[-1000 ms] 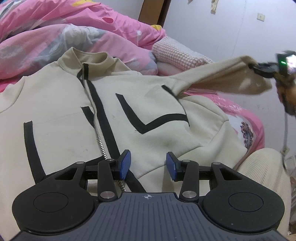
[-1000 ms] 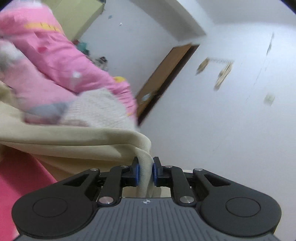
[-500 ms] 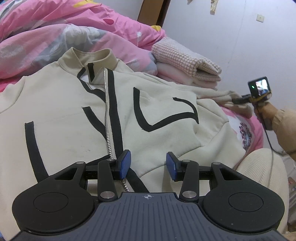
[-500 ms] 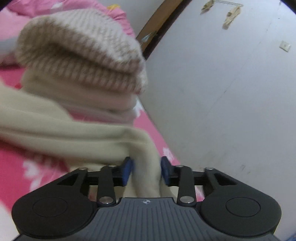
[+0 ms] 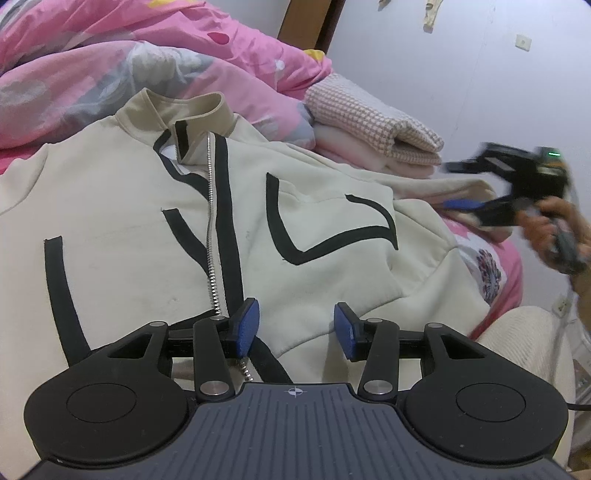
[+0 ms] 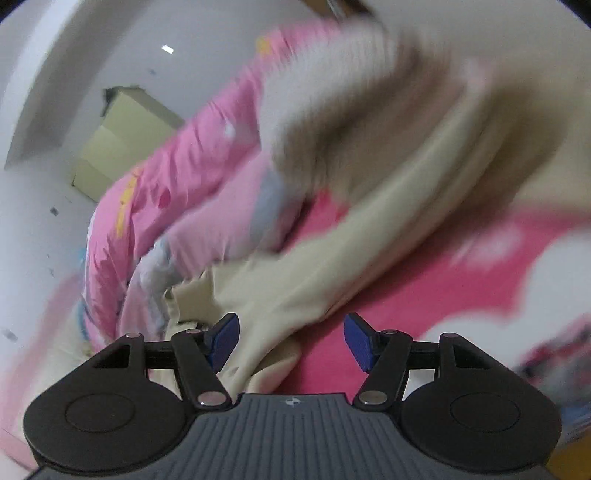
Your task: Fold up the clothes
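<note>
A cream zip jacket (image 5: 140, 229) with black stripes lies front up on the pink bed sheet (image 5: 495, 254). My left gripper (image 5: 295, 328) hovers over its hem; the jaws are opening a little and the pads press on nothing. The jacket's sleeve (image 5: 443, 184) stretches right, below the folded stack. My right gripper (image 5: 458, 184), held in a person's hand (image 5: 554, 225), is at the sleeve's end. In the blurred right wrist view the right gripper (image 6: 291, 341) has its jaws opening wide. The sleeve (image 6: 332, 251) lies loose between them, nearer the left pad.
A rumpled pink quilt (image 5: 147, 55) is heaped behind the jacket's collar. A folded stack with a checked cloth (image 5: 369, 118) on top sits at the back right. A cream ribbed cushion (image 5: 524, 332) is at the bed's right edge. A white wall and a door frame (image 5: 306, 22) close the far side.
The right gripper brought the raised sleeve down onto the bed beside the folded stack, rolled over and opened its jaws off it. The jacket front settled flatter. The left gripper stayed put.
</note>
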A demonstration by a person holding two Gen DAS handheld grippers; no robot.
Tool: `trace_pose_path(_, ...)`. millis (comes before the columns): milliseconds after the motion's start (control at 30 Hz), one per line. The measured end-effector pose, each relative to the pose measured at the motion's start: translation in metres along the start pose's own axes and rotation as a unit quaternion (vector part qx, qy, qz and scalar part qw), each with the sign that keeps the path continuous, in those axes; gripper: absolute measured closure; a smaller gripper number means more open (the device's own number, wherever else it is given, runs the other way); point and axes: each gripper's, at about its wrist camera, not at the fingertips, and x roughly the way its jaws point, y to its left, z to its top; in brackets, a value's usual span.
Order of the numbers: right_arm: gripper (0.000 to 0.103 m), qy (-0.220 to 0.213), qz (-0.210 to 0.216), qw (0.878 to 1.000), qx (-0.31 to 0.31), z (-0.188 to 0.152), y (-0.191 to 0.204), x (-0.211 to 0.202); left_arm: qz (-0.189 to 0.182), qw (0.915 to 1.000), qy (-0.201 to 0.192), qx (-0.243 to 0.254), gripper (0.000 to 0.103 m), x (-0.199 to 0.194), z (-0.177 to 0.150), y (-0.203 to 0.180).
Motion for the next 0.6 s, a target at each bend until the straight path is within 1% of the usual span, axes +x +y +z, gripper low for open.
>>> trace_pose_path(33, 0.038, 0.013, -0.006, 1.0, 0.01, 0.003, 0.0, 0.019, 0.001, 1.0, 0.0, 0.001, 0.058, -0.001, 0.0, -0.001)
trace_pose_path(133, 0.04, 0.028, -0.021, 0.999, 0.018, 0.011, -0.002, 0.065, 0.003, 1.0, -0.001, 0.005, 0.058, -0.003, -0.002, -0.002)
trace_pose_path(233, 0.071, 0.031, -0.021, 0.999, 0.019, 0.017, -0.001, 0.099, 0.005, 1.0, -0.001, 0.008, 0.058, -0.003, -0.002, -0.002)
trace_pose_path(267, 0.088, 0.017, -0.008, 1.0, 0.011, 0.018, 0.004, 0.102, 0.005, 1.0, -0.001, 0.008, 0.058, -0.002, -0.002, -0.002)
trace_pose_path(333, 0.091, -0.026, 0.032, 0.999, -0.026, 0.015, 0.02, 0.098, 0.005, 1.0, 0.0, 0.009, 0.058, -0.002, -0.001, -0.002)
trace_pose_path(367, 0.092, -0.05, 0.05, 0.996, -0.059, 0.015, 0.031, 0.095, 0.004, 1.0, 0.0, 0.009, 0.058, -0.001, -0.001, -0.002)
trace_pose_path(433, 0.093, -0.08, 0.063, 0.988, -0.119, 0.014, 0.046, 0.094, 0.005, 0.9999, 0.0, 0.012, 0.057, -0.001, -0.001, -0.002)
trace_pose_path(500, 0.093, -0.089, 0.049, 0.981, -0.163, 0.011, 0.053, 0.103, 0.005, 0.9999, 0.0, 0.015, 0.057, 0.0, -0.001, -0.004)
trace_pose_path(533, 0.092, -0.087, 0.038, 0.98, -0.175, 0.011, 0.053, 0.108, 0.006, 0.9999, 0.0, 0.016, 0.057, 0.0, -0.002, -0.004)
trace_pose_path(600, 0.087, -0.061, 0.005, 0.984, -0.165, 0.01, 0.041, 0.123, 0.008, 0.9998, 0.0, 0.018, 0.056, 0.001, -0.003, -0.006)
